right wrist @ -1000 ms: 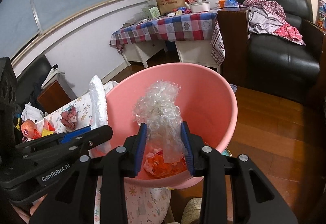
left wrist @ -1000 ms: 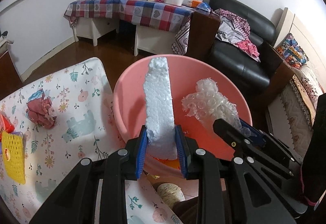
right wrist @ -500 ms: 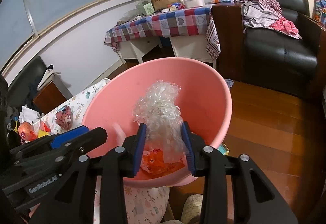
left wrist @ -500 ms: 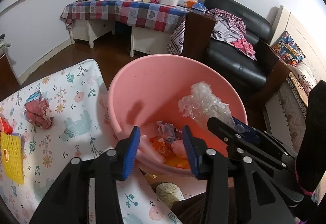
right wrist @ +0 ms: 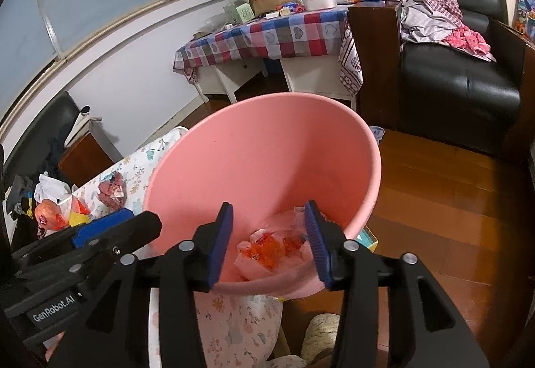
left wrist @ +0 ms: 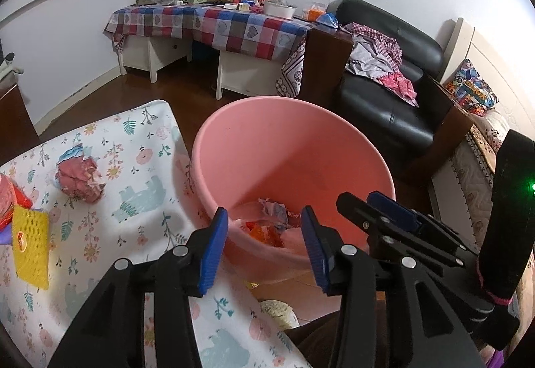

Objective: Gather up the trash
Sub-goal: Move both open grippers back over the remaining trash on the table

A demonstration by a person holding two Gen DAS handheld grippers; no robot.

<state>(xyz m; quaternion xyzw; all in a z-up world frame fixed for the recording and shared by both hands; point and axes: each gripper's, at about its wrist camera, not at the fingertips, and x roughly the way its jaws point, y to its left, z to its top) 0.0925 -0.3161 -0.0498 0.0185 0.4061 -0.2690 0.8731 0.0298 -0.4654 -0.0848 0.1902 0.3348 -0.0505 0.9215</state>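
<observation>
1. Holding both tools over the pink bucket (left wrist: 294,147), we have each one aimed down into its mouth.
2. Our left gripper (left wrist: 264,249) has its blue pads spread apart with nothing between them; through the gap we see the bucket's near rim and the trash heap (left wrist: 271,224) at the bottom.
3. Our right gripper (right wrist: 267,241) is opening its jaws, and nothing is clamped between them; the pads frame the orange and clear scraps (right wrist: 267,247) lying in the bucket well below the tips.
4. That heap is a mix of orange bits, pale crumpled film and a pinkish piece, all resting inside the bucket and touching neither tool.
5. From the left wrist view, our right gripper crosses the lower right, its tip over the bucket's right rim.
6. From the right wrist view, our left gripper sits at lower left, just beside the bucket's left wall.
7. Left of the bucket lies the floral cloth (left wrist: 133,180), and on it a crumpled pink wad (left wrist: 78,179) well apart from our left tool.
8. Further left on that cloth lie a yellow mesh piece (left wrist: 30,249) and a red item (left wrist: 11,200) at the picture's edge.
</observation>
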